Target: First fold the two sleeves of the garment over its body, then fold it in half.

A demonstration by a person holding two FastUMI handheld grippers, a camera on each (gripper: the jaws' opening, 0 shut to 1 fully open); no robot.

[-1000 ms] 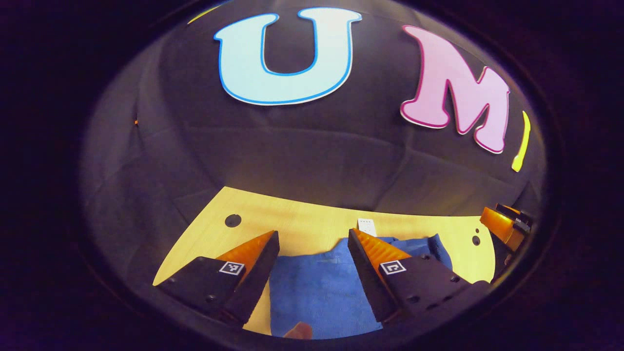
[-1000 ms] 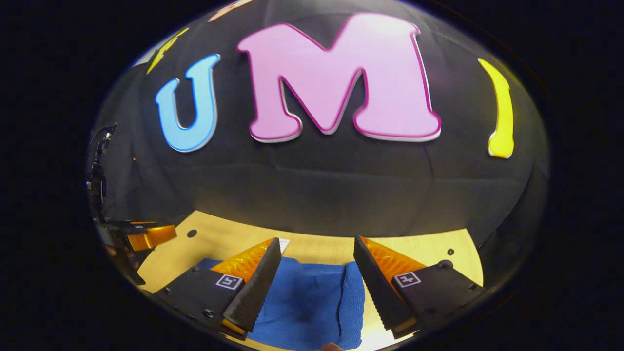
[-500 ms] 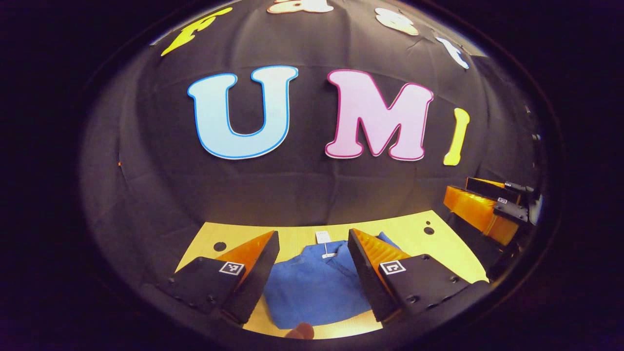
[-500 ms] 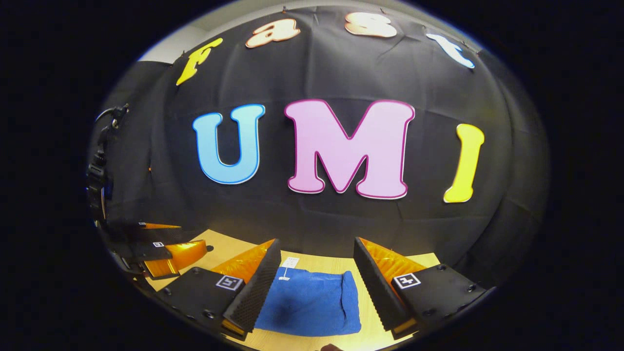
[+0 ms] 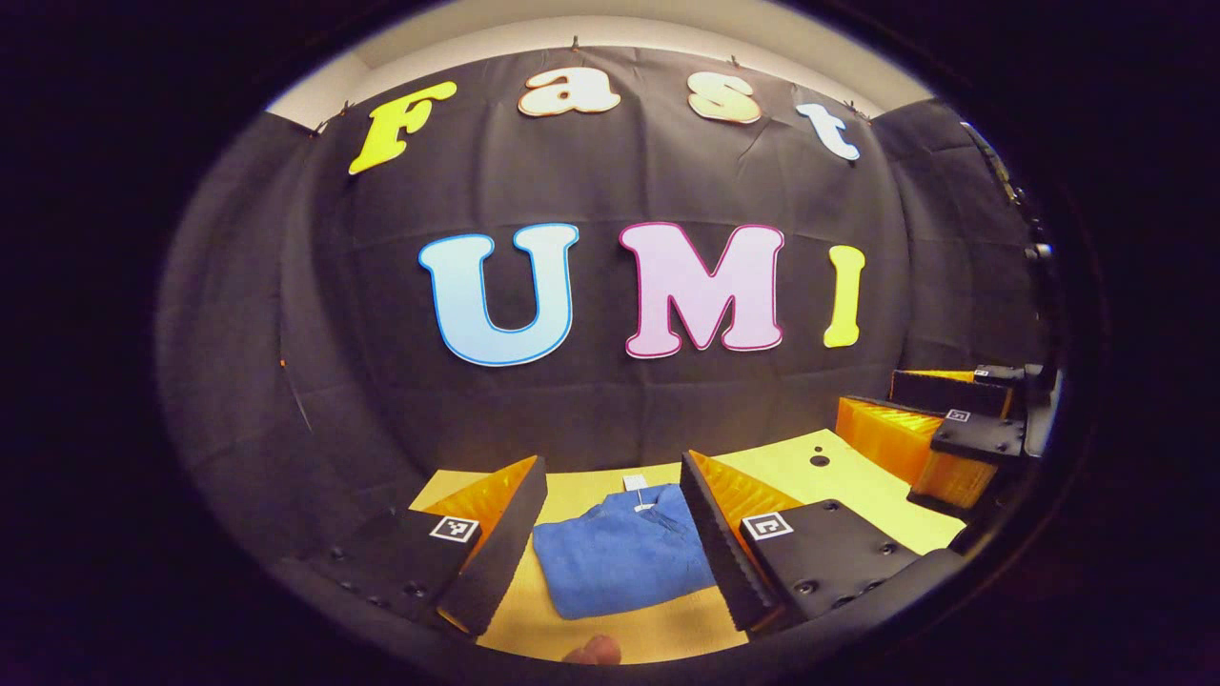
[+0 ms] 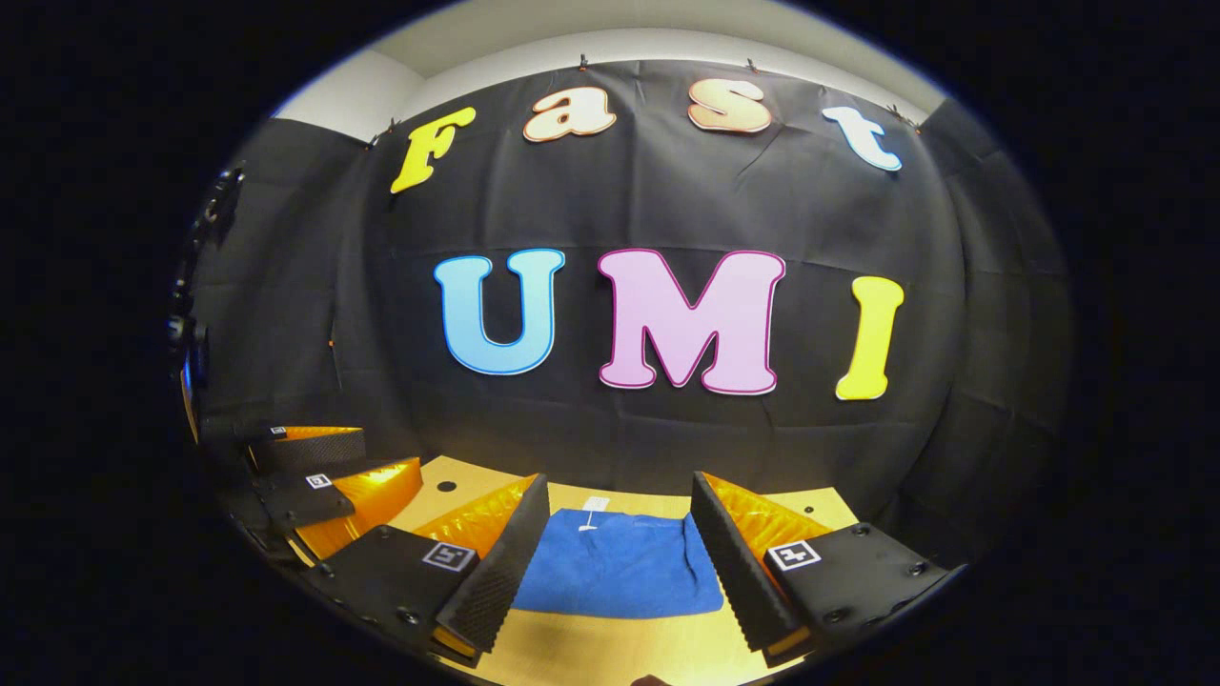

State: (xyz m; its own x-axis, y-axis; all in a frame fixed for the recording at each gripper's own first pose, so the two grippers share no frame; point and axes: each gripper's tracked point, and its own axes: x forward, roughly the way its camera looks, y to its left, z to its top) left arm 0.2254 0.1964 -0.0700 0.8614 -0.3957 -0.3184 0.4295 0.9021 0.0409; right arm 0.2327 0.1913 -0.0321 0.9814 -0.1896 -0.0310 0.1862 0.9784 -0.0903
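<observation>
1. Left gripper view: left tool (image 5: 610, 534) with fingers apart, holding nothing; folded blue garment (image 5: 620, 562) lies lower centre on the tabletop (image 5: 858, 486).
2. Right gripper view: right tool (image 6: 615, 557) likewise apart; garment (image 6: 620, 576) lower centre. Risk: loose folds may spring open unpressed.

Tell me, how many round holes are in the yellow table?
2 that I can see: one hole near the table's back left corner, one hole near its back right. The blue garment or the grippers may hide more.
</observation>
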